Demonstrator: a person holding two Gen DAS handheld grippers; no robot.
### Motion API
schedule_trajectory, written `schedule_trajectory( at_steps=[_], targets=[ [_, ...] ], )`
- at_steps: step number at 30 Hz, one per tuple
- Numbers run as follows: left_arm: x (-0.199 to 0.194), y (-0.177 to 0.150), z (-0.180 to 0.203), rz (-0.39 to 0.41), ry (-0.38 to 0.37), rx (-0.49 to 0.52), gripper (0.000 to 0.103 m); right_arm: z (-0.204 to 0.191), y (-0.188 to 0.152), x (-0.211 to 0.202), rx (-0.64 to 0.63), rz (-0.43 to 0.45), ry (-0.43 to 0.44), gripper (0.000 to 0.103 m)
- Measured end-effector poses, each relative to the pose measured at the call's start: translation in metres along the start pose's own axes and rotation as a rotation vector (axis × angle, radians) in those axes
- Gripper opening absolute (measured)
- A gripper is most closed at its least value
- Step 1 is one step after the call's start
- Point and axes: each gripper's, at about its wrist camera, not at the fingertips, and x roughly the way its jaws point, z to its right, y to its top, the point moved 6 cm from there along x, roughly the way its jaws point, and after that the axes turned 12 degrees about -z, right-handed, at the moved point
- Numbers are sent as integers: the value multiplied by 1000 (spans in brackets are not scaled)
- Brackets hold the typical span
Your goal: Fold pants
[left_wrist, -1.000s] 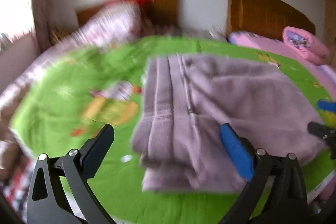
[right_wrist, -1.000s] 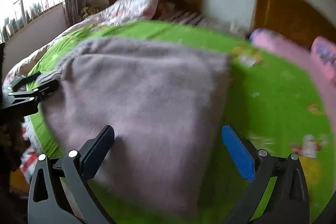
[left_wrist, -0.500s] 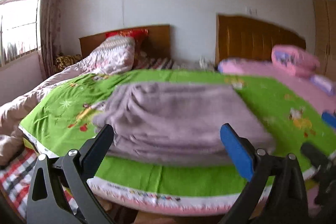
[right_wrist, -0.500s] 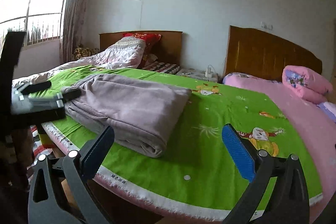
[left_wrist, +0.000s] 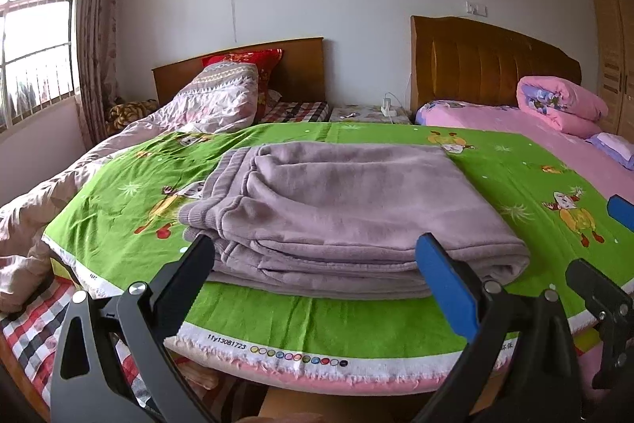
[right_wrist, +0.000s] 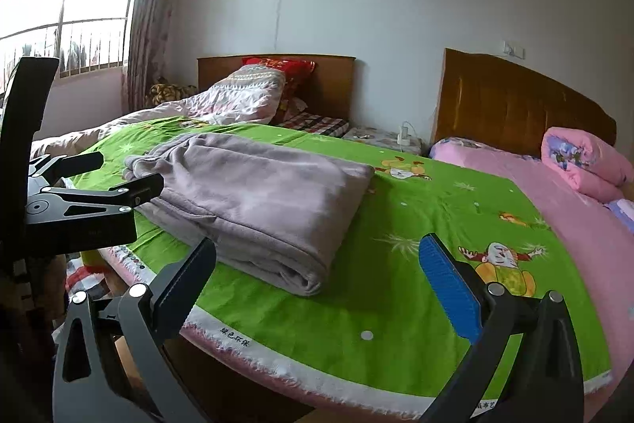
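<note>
Where a second ago both grippers hung low over the cloth in a blur, they have now drawn back off the near edge of the bed, and the whole room stands sharp. The pants [left_wrist: 348,217], mauve and fleecy, lie folded into a thick rectangle on the green cartoon sheet [left_wrist: 495,161]; they have not shifted since half a second ago.

From the left wrist view, the left gripper [left_wrist: 315,266] is held level and pointed at twelve o'clock towards the headboards, its jaws spread wide and holding nothing. The folded stack sits just beyond the fingertips, its ribbed waistband end at about ten o'clock and its rolled fold edge at about two. The black finger [left_wrist: 186,284] shows at seven o'clock, the blue-padded one [left_wrist: 443,284] at five. At four o'clock the tips of the right gripper [left_wrist: 602,252] poke in.

In the right wrist view, the left gripper [right_wrist: 91,181] shows at nine o'clock, its tip close by the waistband end, though I cannot tell whether it touches. The right gripper [right_wrist: 317,266] is also wide open and empty, level, aimed over bare sheet, with the pants at eleven o'clock and apart from its fingers. A pink rolled quilt [right_wrist: 586,161] lies at two o'clock.
</note>
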Motion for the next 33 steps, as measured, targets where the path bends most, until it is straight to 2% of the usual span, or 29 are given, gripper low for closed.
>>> schedule_trajectory(
  at_steps=[33],
  targets=[
    [1, -2, 0, -7, -3, -6, 101, -2, -5, 5, -14, -19, 10, 98]
  ],
)
